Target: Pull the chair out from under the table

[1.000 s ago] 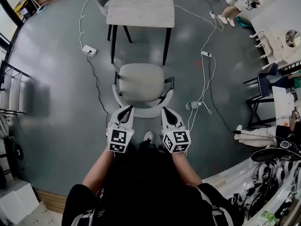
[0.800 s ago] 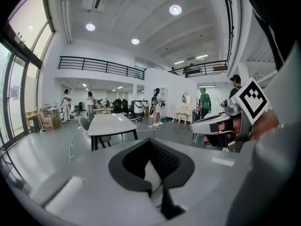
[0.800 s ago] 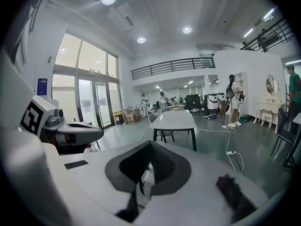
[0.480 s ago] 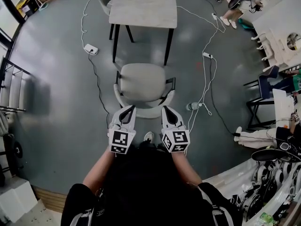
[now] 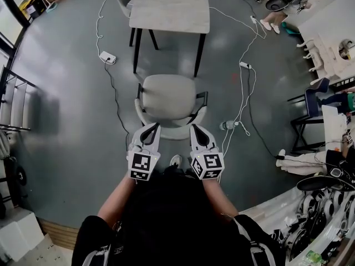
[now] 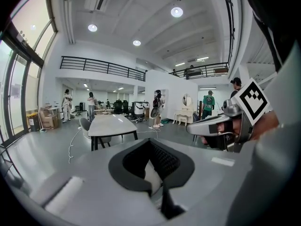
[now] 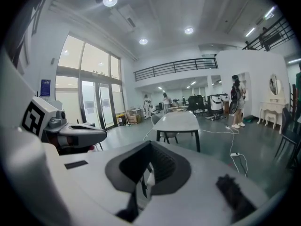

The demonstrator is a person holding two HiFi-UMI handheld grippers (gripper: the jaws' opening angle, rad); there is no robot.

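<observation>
A wide hall with a grey concrete floor spreads below, crossed by white cables that run to a power strip. The pale-topped table stands at the far end. The grey armchair sits just in front of it, its seat wholly clear of the tabletop and its curved backrest turned toward the person. Judged from that gap, the pull looks largely done.

The left tool and the right tool hover side by side at the backrest's top rim, one toward each end, a spacing that would suit drawing the chair straight back without twisting it. Both are clenched, pads together, with nothing visibly held between them. Whether their tips touch the rim cannot be told. Both gripper views look level across the hall at the table, so the chair lies beneath their sight.
</observation>
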